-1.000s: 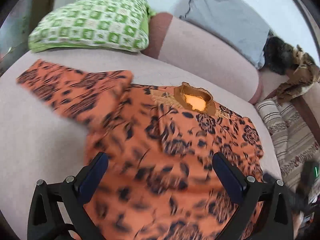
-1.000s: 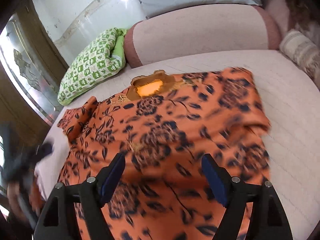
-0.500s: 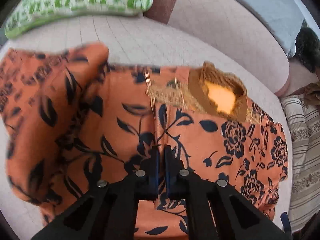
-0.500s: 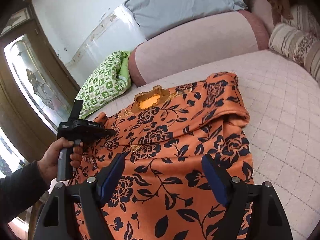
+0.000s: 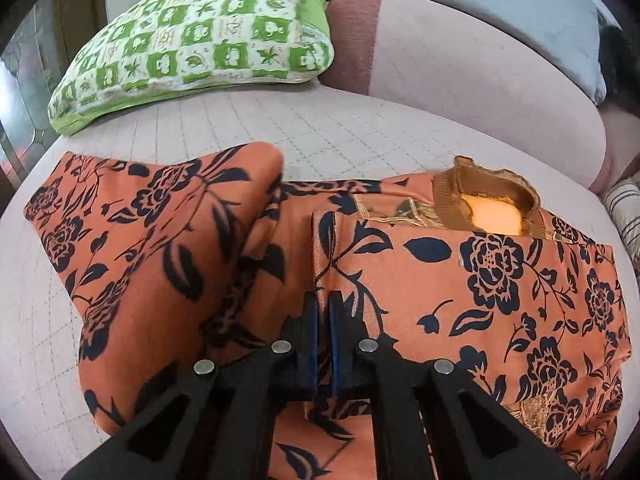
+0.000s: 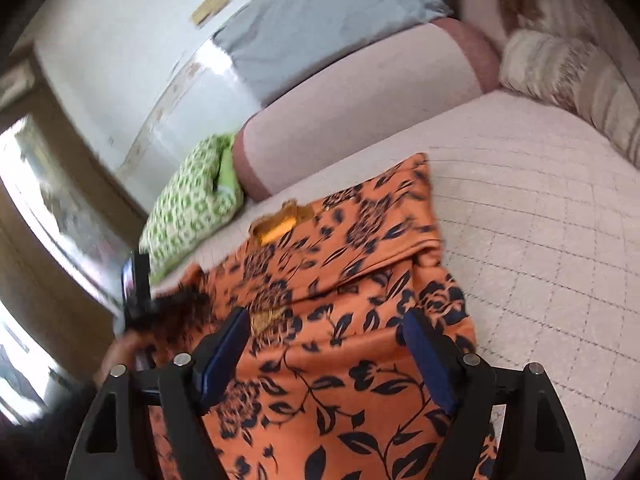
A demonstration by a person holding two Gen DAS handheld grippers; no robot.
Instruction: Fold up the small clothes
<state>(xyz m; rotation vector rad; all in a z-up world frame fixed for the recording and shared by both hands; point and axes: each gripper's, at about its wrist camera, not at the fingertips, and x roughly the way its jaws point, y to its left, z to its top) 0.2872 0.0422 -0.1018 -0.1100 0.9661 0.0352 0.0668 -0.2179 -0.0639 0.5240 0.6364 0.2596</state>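
Observation:
An orange top with a black flower print [image 5: 500, 280] lies flat on the pink quilted bed [image 5: 320, 128], its brown collar [image 5: 488, 200] at the far side. One sleeve [image 5: 152, 220] spreads out to the left. My left gripper [image 5: 324, 308] is shut on a folded edge of the top near its middle. In the right wrist view the same top [image 6: 340, 280] fills the foreground. My right gripper [image 6: 326, 344] hangs open just over its lower part, with nothing pinched. A hand holding the left gripper [image 6: 136, 292] shows blurred at the left.
A green checked pillow [image 5: 200, 40] lies at the far left of the bed. A pink bolster [image 5: 460, 80] runs along the back with a grey pillow [image 6: 320, 20] behind it. Striped cushions [image 6: 560, 68] sit at the far right. Bare quilt [image 6: 540, 220] lies right of the top.
My left gripper went from wide open to shut on the top's folded edge while dropping closer to the fabric. The right gripper stayed open, shifted sideways and rolled.

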